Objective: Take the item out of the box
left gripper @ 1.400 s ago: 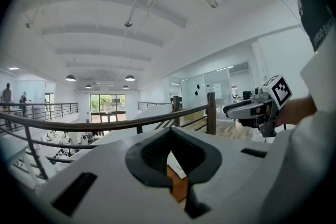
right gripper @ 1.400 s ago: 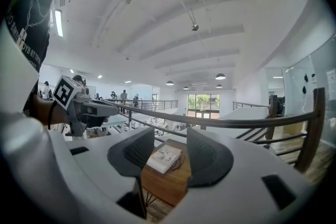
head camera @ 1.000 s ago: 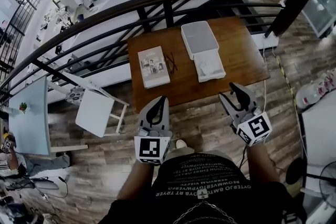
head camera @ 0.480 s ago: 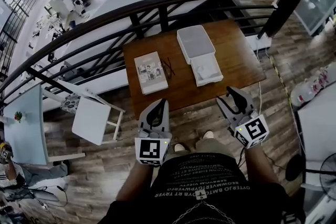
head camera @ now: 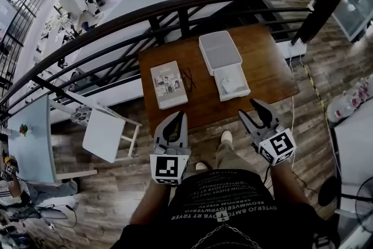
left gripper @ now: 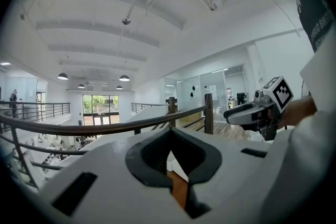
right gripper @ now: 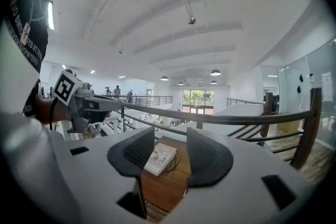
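Note:
A white box [head camera: 246, 82] lies with its top off on the brown table [head camera: 268, 67], and a pale item [head camera: 228, 84] rests inside it. Its white lid [head camera: 220, 51] lies just behind it. Both grippers hover over the floor, short of the table's near edge. My left gripper [head camera: 177, 115] [left gripper: 170, 134] has its jaws together with nothing held. My right gripper [head camera: 256, 111] [right gripper: 170, 150] is open and empty, below the box in the head view. Each gripper appears in the other's view: the right gripper [left gripper: 257, 113] and the left gripper [right gripper: 89, 105].
A booklet [head camera: 169, 84] [right gripper: 160, 159] and folded glasses [head camera: 187, 77] [right gripper: 174, 164] lie on the table's left half. A black curved railing [head camera: 175, 6] runs behind the table. A white chair [head camera: 105, 132] stands at the left. The person's shoe [head camera: 226, 137] is near the table edge.
Both grippers have edged a little nearer to the table's near edge as the person steps forward. The jaws of both look the same as before.

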Available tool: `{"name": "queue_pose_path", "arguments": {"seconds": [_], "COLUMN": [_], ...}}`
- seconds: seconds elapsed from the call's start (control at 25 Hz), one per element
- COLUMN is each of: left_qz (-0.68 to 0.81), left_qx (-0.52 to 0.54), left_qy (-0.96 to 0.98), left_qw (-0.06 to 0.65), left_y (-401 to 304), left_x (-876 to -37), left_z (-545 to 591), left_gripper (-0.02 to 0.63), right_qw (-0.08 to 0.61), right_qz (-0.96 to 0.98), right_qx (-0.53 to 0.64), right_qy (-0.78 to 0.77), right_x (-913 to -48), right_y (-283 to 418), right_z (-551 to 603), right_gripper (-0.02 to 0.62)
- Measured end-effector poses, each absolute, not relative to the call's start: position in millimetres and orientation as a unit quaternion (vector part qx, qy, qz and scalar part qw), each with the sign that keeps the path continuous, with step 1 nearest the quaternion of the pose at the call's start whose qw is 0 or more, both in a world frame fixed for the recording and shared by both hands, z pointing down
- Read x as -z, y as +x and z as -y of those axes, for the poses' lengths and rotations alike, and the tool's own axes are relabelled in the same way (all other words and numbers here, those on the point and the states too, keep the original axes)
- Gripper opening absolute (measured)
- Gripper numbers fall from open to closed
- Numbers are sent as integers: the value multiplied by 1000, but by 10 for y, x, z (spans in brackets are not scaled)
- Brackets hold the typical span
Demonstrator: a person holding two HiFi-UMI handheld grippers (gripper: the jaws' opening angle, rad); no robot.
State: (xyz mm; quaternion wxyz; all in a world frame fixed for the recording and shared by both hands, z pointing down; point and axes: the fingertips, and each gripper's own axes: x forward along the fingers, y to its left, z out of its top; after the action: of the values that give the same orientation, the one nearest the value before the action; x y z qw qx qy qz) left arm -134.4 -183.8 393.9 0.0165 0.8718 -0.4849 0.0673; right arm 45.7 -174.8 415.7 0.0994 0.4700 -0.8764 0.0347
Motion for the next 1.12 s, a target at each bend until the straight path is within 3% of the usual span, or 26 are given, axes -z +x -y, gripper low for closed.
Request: {"name": "queue_pose_path", "arguments": {"seconds": [0.56, 1.12], "left_qz": [492, 495], "left_qx": [-92, -118], "left_qy": [866, 859], "left_qw": [23, 46], "left_y": [-878, -526], "left_x": [-4165, -4450], "left_z": [2697, 3347], "left_gripper": [6, 6], "right_qw": [108, 176], "right_qz": [884, 879], "right_qx": [-62, -141], "right_qy": [450, 421], "right_x": [-4639, -5682], "right_y": [866, 1188], "right_z": [2896, 3587], "right_gripper": [169, 163]}}
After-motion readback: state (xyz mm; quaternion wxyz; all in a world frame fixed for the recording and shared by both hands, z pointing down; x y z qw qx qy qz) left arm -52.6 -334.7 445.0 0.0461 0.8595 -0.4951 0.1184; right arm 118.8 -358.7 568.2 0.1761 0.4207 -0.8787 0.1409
